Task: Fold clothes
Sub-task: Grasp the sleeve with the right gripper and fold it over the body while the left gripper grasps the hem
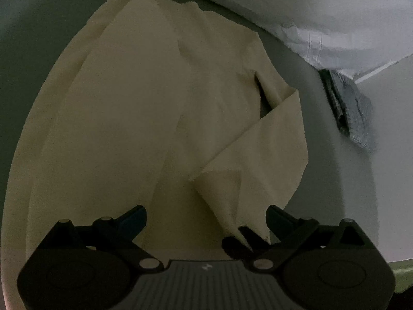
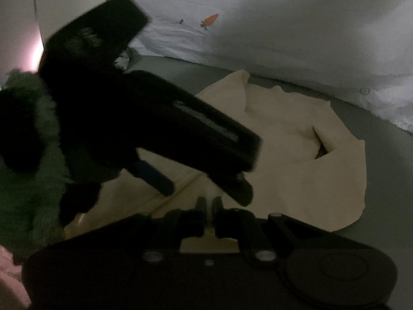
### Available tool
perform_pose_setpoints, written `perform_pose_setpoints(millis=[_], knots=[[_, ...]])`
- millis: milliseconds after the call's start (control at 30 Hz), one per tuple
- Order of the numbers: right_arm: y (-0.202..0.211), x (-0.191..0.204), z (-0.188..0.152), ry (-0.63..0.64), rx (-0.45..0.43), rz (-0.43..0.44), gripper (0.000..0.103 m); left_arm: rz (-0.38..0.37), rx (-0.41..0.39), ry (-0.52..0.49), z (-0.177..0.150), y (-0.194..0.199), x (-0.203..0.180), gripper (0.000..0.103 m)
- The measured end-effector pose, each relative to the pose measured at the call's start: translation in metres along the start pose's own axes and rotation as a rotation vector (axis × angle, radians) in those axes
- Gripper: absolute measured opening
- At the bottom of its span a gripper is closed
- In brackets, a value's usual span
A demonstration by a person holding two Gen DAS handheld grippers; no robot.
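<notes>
A cream garment point(image 1: 144, 118) lies spread on a grey surface point(image 1: 333, 175). One corner of it is lifted into a raised fold point(image 1: 232, 180). My left gripper point(image 1: 206, 219) is open above the garment's near part, with nothing between its fingers. In the right wrist view the garment point(image 2: 296, 160) lies ahead. My right gripper point(image 2: 209, 204) is shut on the cream garment's edge, which runs up between its fingers. The left gripper's dark body point(image 2: 144, 118) hangs over the garment just ahead of it, fingers pointing down.
A white quilt with a carrot print point(image 2: 258, 25) borders the far side. A folded grey knit item point(image 1: 348, 108) lies at the right. A dark green furry cloth point(image 2: 23, 180) and a pink cloth point(image 2: 10, 271) lie at the left.
</notes>
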State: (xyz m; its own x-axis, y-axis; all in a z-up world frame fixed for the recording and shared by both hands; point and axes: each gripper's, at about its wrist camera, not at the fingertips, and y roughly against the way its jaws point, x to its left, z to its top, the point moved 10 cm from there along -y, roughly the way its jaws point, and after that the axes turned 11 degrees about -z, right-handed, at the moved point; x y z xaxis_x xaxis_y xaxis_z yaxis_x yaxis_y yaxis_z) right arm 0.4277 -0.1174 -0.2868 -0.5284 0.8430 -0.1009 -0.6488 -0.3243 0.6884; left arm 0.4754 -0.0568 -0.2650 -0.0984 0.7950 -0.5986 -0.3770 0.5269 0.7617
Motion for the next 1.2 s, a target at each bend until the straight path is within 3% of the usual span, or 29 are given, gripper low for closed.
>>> perform_pose_setpoints(millis=[67,100,167,233,267,400,567,733,800,867,967,1133,1200], knots=[[0.004,-0.002,-0.001,0.001,-0.008,-0.003,0.007,0.034,0.012,-0.041,0.000,-0.005,-0.005,0.097],[0.005,-0.003,-0.001,-0.002,-0.012,-0.002,0.007,0.052,0.016,-0.067,0.001,-0.007,-0.008,0.089],[0.010,-0.006,-0.001,-0.011,-0.018,0.004,0.007,0.071,0.020,-0.106,0.001,-0.011,-0.012,0.065],[0.012,-0.010,-0.001,-0.020,-0.023,0.013,0.007,0.096,-0.004,-0.116,0.002,-0.011,-0.013,0.050],[0.013,-0.012,-0.001,-0.023,-0.025,0.017,0.007,0.089,-0.004,-0.111,0.001,-0.011,-0.015,0.030],[0.023,-0.027,-0.003,-0.062,-0.019,0.032,0.011,0.096,-0.032,-0.127,-0.001,-0.004,-0.026,0.016],[0.043,-0.063,-0.019,-0.265,0.043,0.036,0.020,0.099,-0.111,-0.137,0.019,0.021,-0.040,0.012],[0.033,-0.078,-0.065,-0.405,0.214,-0.016,0.024,0.010,-0.205,-0.135,0.052,0.050,-0.047,0.012],[0.025,-0.075,-0.078,-0.443,0.275,-0.048,0.025,-0.018,-0.204,-0.164,0.063,0.053,-0.046,0.011],[0.023,-0.070,-0.080,-0.472,0.281,-0.101,0.028,-0.033,-0.178,-0.184,0.071,0.050,-0.042,0.009],[0.023,-0.055,-0.076,-0.474,0.274,-0.196,0.004,-0.085,-0.155,-0.188,0.083,0.049,-0.034,0.006],[0.014,-0.037,-0.073,-0.393,0.254,-0.378,0.002,-0.169,-0.195,-0.271,0.120,0.060,-0.047,0.005],[0.018,-0.038,-0.073,-0.434,0.254,-0.427,0.002,-0.217,-0.216,-0.318,0.135,0.070,-0.063,0.005]])
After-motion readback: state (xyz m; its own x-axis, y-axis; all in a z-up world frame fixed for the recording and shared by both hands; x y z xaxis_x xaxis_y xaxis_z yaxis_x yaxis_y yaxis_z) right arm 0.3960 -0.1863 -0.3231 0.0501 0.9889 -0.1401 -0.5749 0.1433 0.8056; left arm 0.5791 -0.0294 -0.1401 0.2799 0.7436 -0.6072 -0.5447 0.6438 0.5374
